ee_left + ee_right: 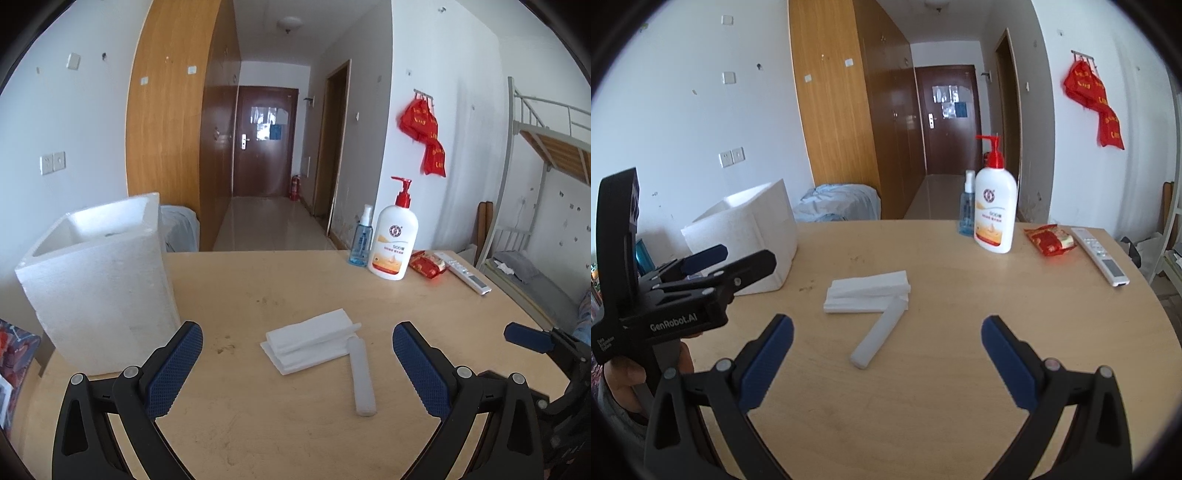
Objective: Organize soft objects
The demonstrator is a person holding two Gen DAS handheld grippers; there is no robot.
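A stack of flat white foam pieces lies mid-table, with a white foam bar beside it on the right. Both show in the right wrist view, the stack and the bar in front of it. A white foam box stands open-topped at the table's left; it also shows in the right wrist view. My left gripper is open and empty, just short of the stack. My right gripper is open and empty, just short of the bar. The left gripper also shows in the right wrist view, beside the box.
At the far right of the wooden table stand a white lotion pump bottle and a blue spray bottle, with a red snack packet and a white remote. A bunk bed stands right of the table.
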